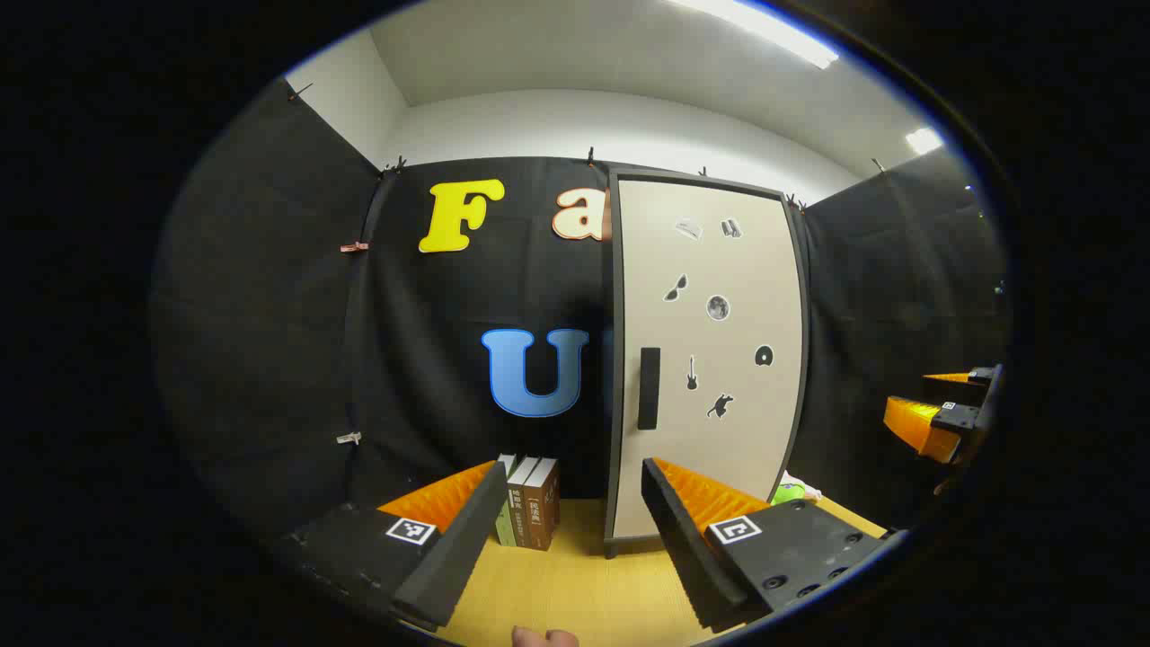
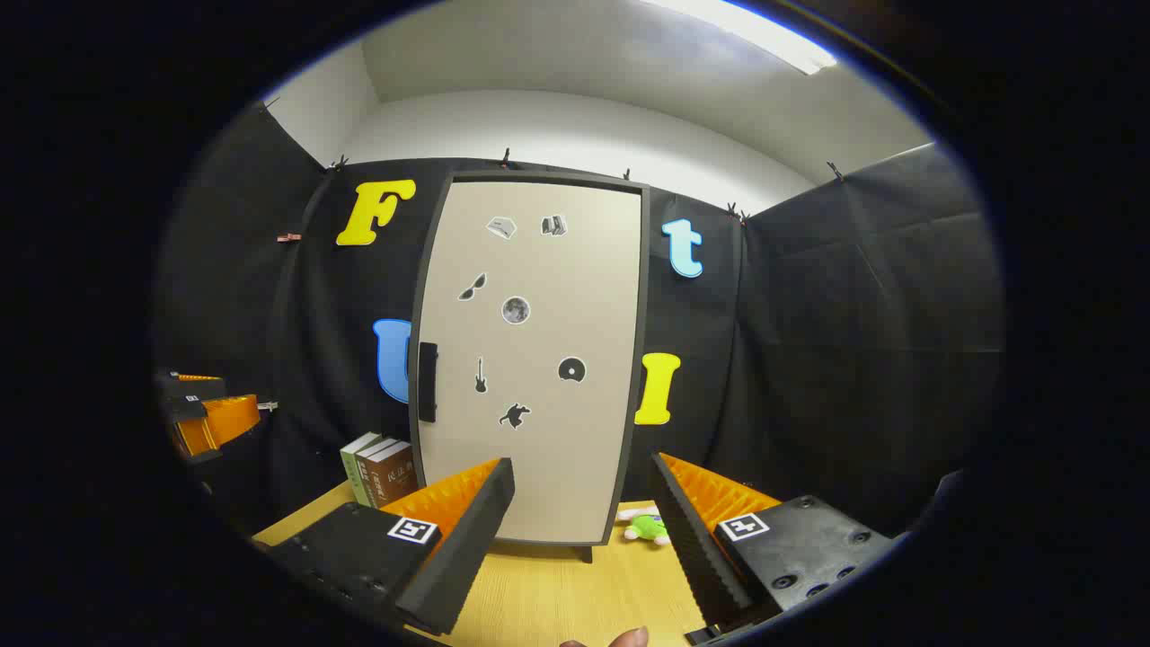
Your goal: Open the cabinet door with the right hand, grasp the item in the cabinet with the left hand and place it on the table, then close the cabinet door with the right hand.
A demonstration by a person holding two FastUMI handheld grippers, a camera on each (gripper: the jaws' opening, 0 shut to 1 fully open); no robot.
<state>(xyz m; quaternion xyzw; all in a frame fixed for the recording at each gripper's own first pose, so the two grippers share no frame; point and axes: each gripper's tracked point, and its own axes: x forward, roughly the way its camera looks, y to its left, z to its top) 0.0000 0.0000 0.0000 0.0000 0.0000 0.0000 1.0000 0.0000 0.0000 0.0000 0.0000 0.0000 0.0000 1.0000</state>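
A tall cabinet with a cream door (image 1: 710, 359) (image 2: 530, 359) stands on the wooden table, its door closed. A dark handle (image 1: 649, 388) (image 2: 428, 382) runs upright near the door's left edge. Small stickers dot the door. My left gripper (image 1: 570, 503) hovers open above the table, aimed at the door's left side, well short of it. My right gripper (image 2: 579, 499) is open too, facing the door's lower middle from a distance; it also appears at the right edge of the left gripper view (image 1: 943, 409). The left gripper appears far left in the right gripper view (image 2: 202, 409). Whatever is inside the cabinet is hidden.
Several books (image 1: 530, 501) (image 2: 382, 467) stand upright to the left of the cabinet. A green and white soft toy (image 2: 645, 526) (image 1: 791, 491) lies on the table (image 2: 557, 593) by the cabinet's right foot. Black cloth walls surround the booth.
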